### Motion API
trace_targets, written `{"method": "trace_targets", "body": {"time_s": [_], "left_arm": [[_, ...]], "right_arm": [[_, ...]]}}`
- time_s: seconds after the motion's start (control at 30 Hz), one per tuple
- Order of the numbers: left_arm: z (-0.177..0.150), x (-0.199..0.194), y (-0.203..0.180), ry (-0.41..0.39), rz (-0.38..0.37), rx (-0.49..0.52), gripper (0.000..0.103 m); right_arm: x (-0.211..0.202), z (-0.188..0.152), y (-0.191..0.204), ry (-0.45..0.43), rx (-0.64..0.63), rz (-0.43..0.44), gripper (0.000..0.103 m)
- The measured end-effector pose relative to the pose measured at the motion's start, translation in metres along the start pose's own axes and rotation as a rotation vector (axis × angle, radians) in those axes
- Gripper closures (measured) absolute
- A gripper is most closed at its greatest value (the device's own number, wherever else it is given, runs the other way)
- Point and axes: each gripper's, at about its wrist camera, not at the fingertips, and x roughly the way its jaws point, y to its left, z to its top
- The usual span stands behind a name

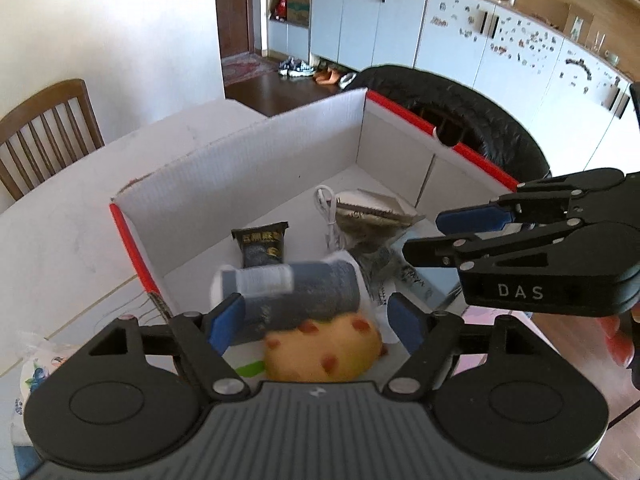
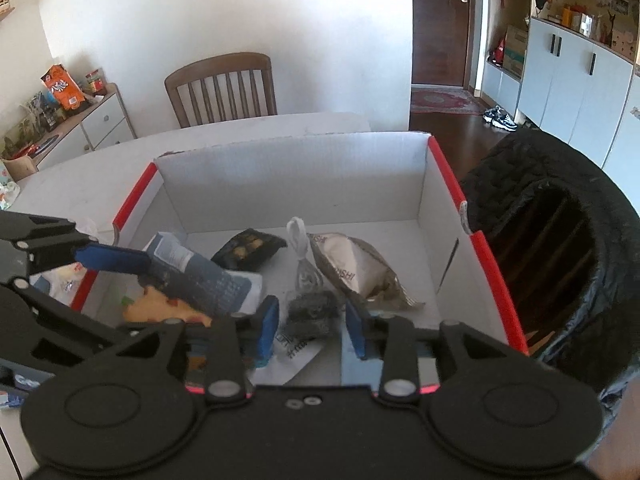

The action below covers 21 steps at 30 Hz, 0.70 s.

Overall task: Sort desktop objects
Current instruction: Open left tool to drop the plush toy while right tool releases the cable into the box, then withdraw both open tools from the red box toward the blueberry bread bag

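Both tongs hang over the white corrugated cardboard box with red edges (image 2: 296, 176), which stands on the pale desk (image 1: 60, 216) as the collecting bin. The left tongs (image 1: 316, 318) stand released: the blue-grey rolled packet with a white label (image 1: 288, 292), blurred, lies tilted between the blue pads, apparently let go to fall onto the yellow red-spotted soft toy (image 1: 324, 346) inside. The right tongs (image 2: 312, 330) are parted and empty above a dark grey scouring wad (image 2: 310, 312), seemingly just deposited beside the silver crumpled snack bag (image 2: 356, 272).

White box (image 1: 256, 168) with red edges, yellow red-spotted sponge (image 1: 324, 350), grey sock roll (image 1: 304, 296), black packet (image 1: 262, 248)
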Motion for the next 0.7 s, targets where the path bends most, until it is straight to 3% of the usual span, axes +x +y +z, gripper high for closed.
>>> {"method": "trace_targets", "body": {"time_s": [0.7], "left_arm": [[-0.027, -0.069, 0.010, -0.153, -0.079, -0.032, 0.025]], "right_arm": [[-0.039, -0.006, 0.035, -0.077, -0.031, -0.003, 0.060]]}}
